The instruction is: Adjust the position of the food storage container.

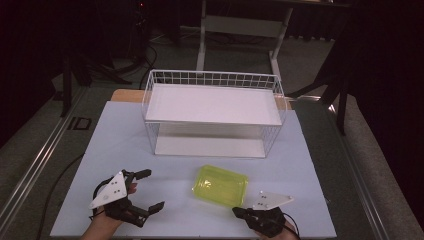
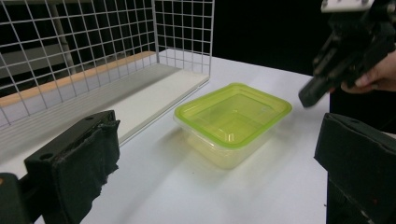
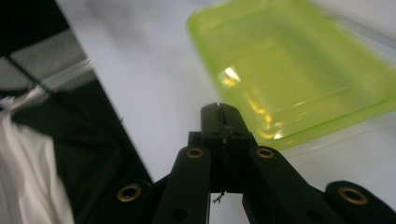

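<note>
High view. Bench (image 1: pixel 120 145): pale, flat top, set on a grey floor in a dark room. Wire basket (image 1: pixel 212 112): white mesh, rectangular, toward the far side of the bench, with a white shelf board across its upper level and a second white board at its base. Food container (image 1: pixel 220 185): clear plastic box with a yellow-green lid, closed, lying flat on the bench in front of the basket, nearer the right-hand side. Left gripper (image 1: pixel 152 190): at the near left corner of the bench, held in a hand, jaws spread wide and released, nothing between them, well apart from the container. Right gripper (image 1: pixel 239 211): at the near edge, just beside the container's near right corner, jaws drawn together.

Left gripper view. Its two black padded jaws stand far apart at either side of the lower edge, empty. The food container (image 2: pixel 232 122) sits between and beyond them on the bench (image 2: pixel 187 196), lid on, the clear base visible beneath the green rim. The wire basket (image 2: pixel 93 51) stands to the left, its lower board close to the container but apart from it. The right gripper (image 2: pixel 310 93) hangs over the container's far corner, held by a hand (image 2: pixel 378 74).

Right gripper view. Right gripper (image 3: pixel 219 109): jaws clenched flat against each other, with nothing between them. The tips lie just at the edge of the food container (image 3: pixel 299 65), blurred; contact cannot be told.
</note>
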Motion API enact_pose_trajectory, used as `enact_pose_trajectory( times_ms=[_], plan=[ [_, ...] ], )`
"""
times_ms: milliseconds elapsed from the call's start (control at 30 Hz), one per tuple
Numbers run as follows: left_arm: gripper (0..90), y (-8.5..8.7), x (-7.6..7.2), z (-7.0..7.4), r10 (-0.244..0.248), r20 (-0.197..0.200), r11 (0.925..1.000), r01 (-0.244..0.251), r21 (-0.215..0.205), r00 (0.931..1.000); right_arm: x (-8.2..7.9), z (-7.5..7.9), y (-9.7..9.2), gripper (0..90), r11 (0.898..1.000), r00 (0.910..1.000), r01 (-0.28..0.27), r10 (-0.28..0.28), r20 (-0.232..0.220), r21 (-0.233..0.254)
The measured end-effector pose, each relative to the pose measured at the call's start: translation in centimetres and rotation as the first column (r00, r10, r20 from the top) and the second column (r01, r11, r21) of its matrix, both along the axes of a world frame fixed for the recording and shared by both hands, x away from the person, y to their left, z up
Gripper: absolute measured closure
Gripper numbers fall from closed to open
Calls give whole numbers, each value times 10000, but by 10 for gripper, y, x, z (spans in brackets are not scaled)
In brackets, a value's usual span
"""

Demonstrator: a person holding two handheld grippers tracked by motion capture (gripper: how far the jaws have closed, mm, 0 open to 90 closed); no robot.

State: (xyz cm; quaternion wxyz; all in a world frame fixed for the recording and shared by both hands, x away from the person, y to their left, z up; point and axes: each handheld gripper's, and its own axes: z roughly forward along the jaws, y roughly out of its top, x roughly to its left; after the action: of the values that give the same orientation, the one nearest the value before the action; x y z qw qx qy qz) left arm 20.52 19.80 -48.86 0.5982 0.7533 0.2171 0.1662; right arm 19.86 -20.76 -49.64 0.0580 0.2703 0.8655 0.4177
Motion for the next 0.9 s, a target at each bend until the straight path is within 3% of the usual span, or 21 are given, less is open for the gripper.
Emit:
enact_pose_trajectory(
  times_ms=[133, 200, 267, 367, 433, 667, 767, 800, 867, 900],
  plan=[
    [7, -1, 1, -1, -31, -38, 10000, 32, 25, 10000, 3, -13, 5, 900, 9980, 9993, -243, 226, -302, -586],
    [7, -1, 1, -1, -46, -73, 10000, 45, -26, 10000, 10, -19, 3, 900, 9964, 9987, 95, -137, -490, -845],
    [7, -1, 0, 0, -46, -43, 10000, 46, -6, 10000, 13, -21, 1, 900, 9942, 9986, 359, -397, -357, -1016],
    [7, 0, 0, 0, -42, -33, 10000, 42, -7, 10000, 15, -21, 0, 900, 9940, 9980, 499, -534, -336, -970],
    [7, 0, 0, 0, -35, -35, 10000, 35, -16, 10000, 20, -20, -5, 900, 9914, 9958, 910, -917, -26, -937],
    [7, -1, -1, 0, -77, -29, 10000, 77, 40, 10000, 23, -21, -13, 900, 9867, 9918, 1256, -1271, -89, -1029],
    [7, -1, -1, 0, -70, -25, 10000, 71, 62, 10000, 24, -18, -20, 900, 9804, 9875, 1571, -1576, 53, -1185],
    [7, -1, -1, 0, -51, -41, 10000, 51, 36, 10000, 27, -17, -25, 900, 9715, 9803, 1970, -1973, 114, -1320],
    [7, -1, -1, 0, -62, -36, 10000, 62, 23, 10000, 29, -17, -27, 900, 9687, 9780, 2082, -2083, 133, -1353],
    [7, -1, -1, 0, -67, -42, 10000, 67, -5, 10000, 34, -17, -30, 900, 9605, 9711, 2380, -2383, 152, -1443]
  ],
)
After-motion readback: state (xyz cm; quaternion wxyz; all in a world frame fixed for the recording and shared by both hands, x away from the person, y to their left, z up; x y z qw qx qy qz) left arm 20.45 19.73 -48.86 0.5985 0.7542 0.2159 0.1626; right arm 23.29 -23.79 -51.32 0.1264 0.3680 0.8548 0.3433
